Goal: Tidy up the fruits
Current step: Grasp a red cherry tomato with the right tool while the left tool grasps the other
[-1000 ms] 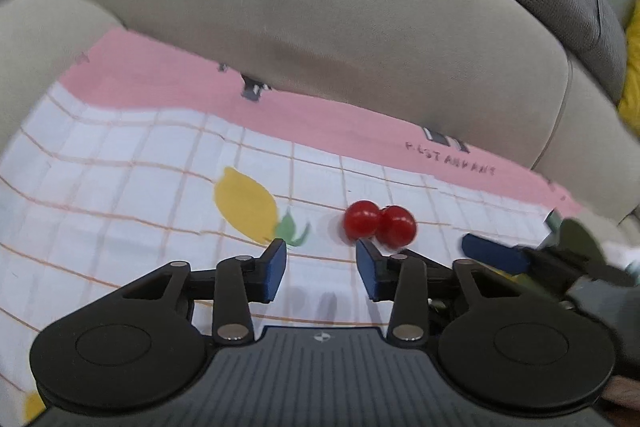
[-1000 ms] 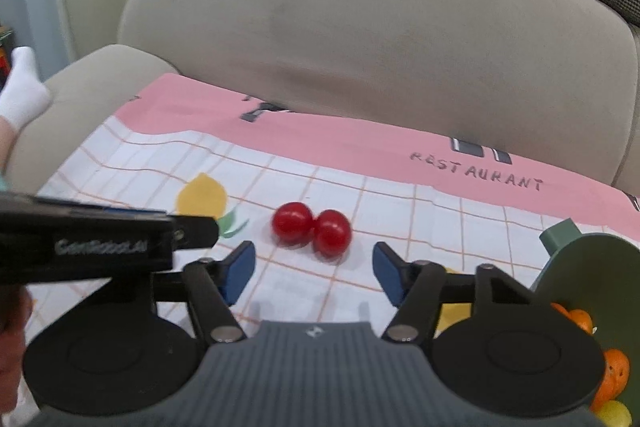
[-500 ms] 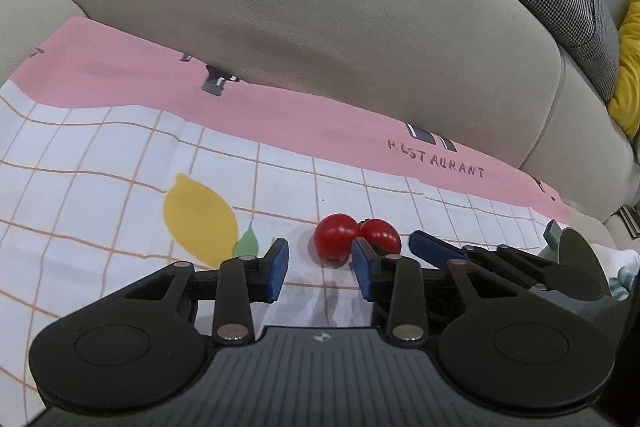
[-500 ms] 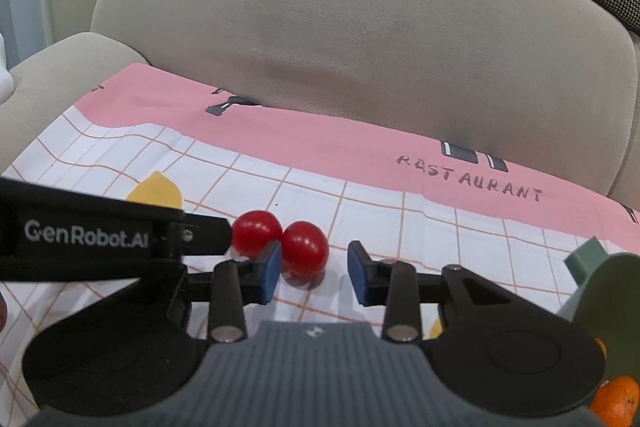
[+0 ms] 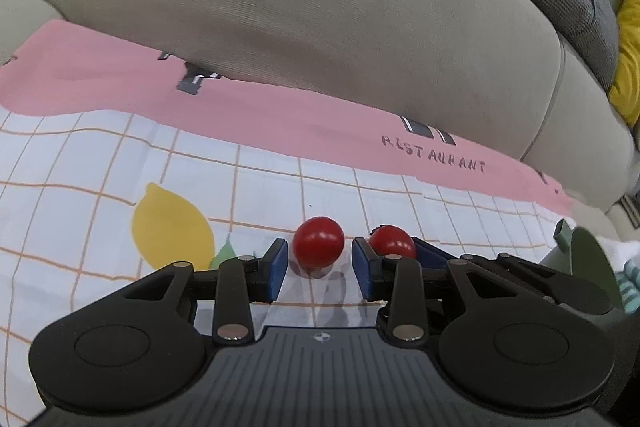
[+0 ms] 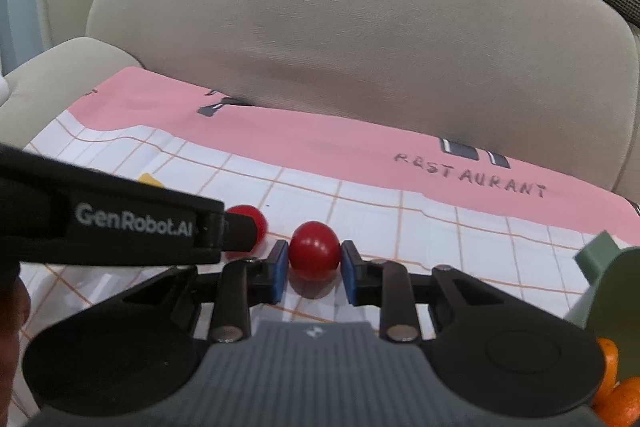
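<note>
As seen from both wrists, tomato count: two red cherry tomatoes, side by side on the cloth [image 5: 80, 167], near but not touching.
Gripper count: two, left gripper [image 5: 320, 263] and right gripper [image 6: 314, 259], one at each tomato.
Bowl count: one green bowl [image 6: 608, 279] at the right edge of the cloth.
Orange count: at least two oranges [image 6: 616, 395] in the bowl; the rest is cut off by the frame, so the total cannot be told.
Surface: checked cloth with a pink band and one printed lemon [image 5: 172, 227], spread on the seat of a beige sofa [image 5: 320, 7].
Left tomato [image 5: 318, 241]: lies on the cloth between the left fingers [image 5: 276, 267], towards their tips.
Left fingers, state: partly open. A narrow gap shows on each side of the tomato, so the pads do not press it and nothing is held.
Right tomato [image 6: 314, 255]: sits between the right fingers [image 6: 278, 269] at the tips, low over the cloth with its shadow beneath.
Right fingers, state: have just been closing and now clamp the right tomato, both blue pads against its sides.
Relation between grippers: the left one's right finger reaches in between the two tomatoes. In the right wrist view it covers part of the left tomato.
Bowl relative to tomatoes: well to the right of both.
</note>
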`<state>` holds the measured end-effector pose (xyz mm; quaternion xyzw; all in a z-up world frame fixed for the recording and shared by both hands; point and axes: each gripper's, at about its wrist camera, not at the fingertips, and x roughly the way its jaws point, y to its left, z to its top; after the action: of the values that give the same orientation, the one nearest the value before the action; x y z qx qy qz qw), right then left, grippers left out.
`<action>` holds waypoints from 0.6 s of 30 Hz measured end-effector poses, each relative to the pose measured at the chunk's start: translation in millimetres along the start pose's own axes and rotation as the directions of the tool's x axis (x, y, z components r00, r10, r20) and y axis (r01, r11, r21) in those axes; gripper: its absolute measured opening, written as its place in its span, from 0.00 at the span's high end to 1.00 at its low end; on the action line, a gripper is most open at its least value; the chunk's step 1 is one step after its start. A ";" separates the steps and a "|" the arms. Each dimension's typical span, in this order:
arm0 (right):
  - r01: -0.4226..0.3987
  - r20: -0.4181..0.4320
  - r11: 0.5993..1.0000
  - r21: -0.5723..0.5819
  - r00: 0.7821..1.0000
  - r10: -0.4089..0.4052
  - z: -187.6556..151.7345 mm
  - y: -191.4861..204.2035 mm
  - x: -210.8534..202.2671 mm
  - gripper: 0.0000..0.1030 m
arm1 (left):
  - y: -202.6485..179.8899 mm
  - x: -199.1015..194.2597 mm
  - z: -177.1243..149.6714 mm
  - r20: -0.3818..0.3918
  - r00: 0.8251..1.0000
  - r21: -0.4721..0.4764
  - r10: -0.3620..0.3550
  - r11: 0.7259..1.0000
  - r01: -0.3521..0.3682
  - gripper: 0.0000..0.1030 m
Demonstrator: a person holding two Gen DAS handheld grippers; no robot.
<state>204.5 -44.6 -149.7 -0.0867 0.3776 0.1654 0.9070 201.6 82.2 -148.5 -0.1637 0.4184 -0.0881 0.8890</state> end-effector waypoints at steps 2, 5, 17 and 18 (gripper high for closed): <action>0.007 -0.006 1.000 0.007 1.000 -0.007 -0.9 -2.3 0.6 0.76 | -3.7 4.1 -0.9 -0.006 1.000 0.021 0.010 1.000 -0.010 0.60; 0.012 -0.003 1.000 0.009 1.000 -0.012 -2.2 -4.5 0.0 0.76 | -5.7 8.5 -1.2 0.000 1.000 0.032 0.028 0.999 -0.028 0.60; 0.010 0.007 1.000 0.002 1.000 -0.010 -6.0 -5.3 0.8 0.76 | -7.7 14.2 -1.3 0.029 0.999 0.055 0.037 0.998 -0.039 0.67; 0.010 0.008 1.000 -0.001 1.000 -0.010 -6.2 -4.9 0.8 0.76 | -7.7 14.2 -1.2 0.030 0.999 0.055 0.038 0.998 -0.039 0.67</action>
<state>202.7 -50.7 -154.5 -0.0882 0.3735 0.1611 0.9092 209.5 70.7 -156.5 -0.1321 0.4061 -0.0801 0.9006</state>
